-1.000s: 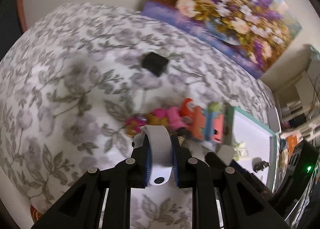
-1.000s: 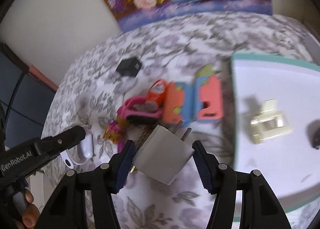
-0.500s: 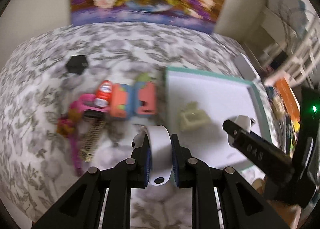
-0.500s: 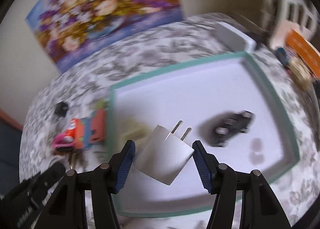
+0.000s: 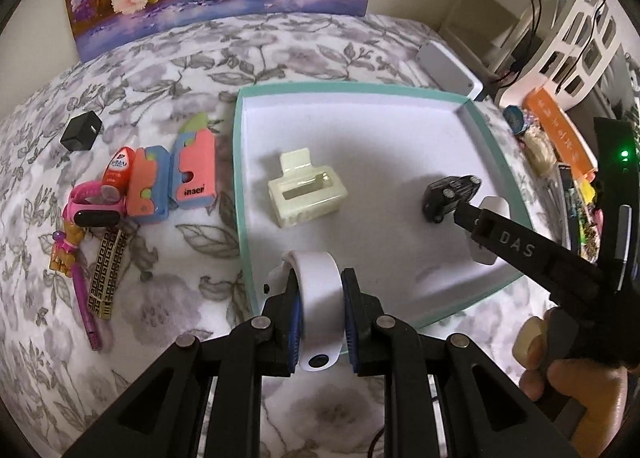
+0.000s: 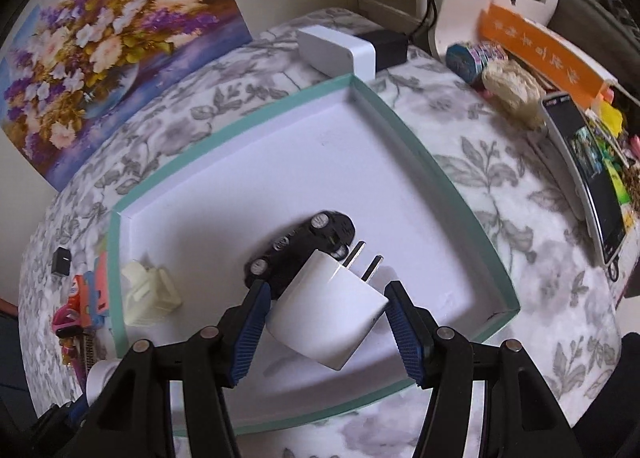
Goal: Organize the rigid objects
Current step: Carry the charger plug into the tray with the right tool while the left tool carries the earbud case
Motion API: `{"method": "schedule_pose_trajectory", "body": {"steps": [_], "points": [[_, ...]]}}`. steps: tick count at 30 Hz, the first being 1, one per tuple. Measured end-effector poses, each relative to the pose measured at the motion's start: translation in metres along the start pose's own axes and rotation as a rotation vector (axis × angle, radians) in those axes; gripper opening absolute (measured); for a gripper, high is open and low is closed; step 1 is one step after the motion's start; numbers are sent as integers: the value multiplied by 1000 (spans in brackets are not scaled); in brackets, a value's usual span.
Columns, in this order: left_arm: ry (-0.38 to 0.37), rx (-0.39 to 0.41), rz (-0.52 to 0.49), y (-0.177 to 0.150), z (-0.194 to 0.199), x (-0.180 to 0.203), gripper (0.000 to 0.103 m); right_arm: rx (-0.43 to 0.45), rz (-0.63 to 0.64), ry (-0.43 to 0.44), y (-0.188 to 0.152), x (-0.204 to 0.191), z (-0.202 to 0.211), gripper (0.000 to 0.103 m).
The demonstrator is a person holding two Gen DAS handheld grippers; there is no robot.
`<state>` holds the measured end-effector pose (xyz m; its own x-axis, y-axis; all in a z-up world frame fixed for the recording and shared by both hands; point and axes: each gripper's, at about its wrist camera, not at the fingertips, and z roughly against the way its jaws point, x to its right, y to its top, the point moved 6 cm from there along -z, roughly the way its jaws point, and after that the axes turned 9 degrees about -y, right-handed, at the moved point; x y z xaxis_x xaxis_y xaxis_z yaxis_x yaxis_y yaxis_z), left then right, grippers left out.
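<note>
A teal-rimmed white tray (image 5: 238,162) (image 6: 448,178) lies on the flowered cloth. In it are a cream plastic block (image 5: 306,188) (image 6: 146,294) and a black toy car (image 5: 450,194) (image 6: 296,242). My left gripper (image 5: 319,298) is shut on a white oval case (image 5: 318,294) over the tray's near left rim. My right gripper (image 6: 326,322) is shut on a white plug adapter (image 6: 328,318), held above the tray's near part beside the car; it shows in the left wrist view (image 5: 490,230) too.
Left of the tray lie pink-and-blue cases (image 5: 172,182), a red tube (image 5: 116,168), a pink watch (image 5: 94,210), a patterned strip (image 5: 106,270) and a black cube (image 5: 81,133). A white box (image 6: 336,50), an orange box (image 6: 544,54) and a phone (image 6: 588,174) sit right.
Both grippers swung right from the loose pile to the tray, each keeping its object. The adapter now hangs lower, close to the toy car.
</note>
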<state>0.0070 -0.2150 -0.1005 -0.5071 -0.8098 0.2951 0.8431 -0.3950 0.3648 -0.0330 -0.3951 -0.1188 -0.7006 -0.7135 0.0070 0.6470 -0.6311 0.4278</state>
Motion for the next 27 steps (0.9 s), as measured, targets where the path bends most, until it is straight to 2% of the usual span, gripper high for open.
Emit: {"method": "schedule_pose_trajectory", "body": {"steps": [5,15,20,27], "points": [[-12,-23,27,-2,-6,-5,19,-12,25,-9,-5,-3,-5,62],[5,-35,19,-3,-12,-8,19,-37,34,-27,-9,-3,-13,63],[18,-68,32,-7,-25,-17,20,-60,53,-40,-14,-5,-20,63],[22,-81,52,-9,-30,-25,20,-56,68,-42,-13,-8,-21,63]]}}
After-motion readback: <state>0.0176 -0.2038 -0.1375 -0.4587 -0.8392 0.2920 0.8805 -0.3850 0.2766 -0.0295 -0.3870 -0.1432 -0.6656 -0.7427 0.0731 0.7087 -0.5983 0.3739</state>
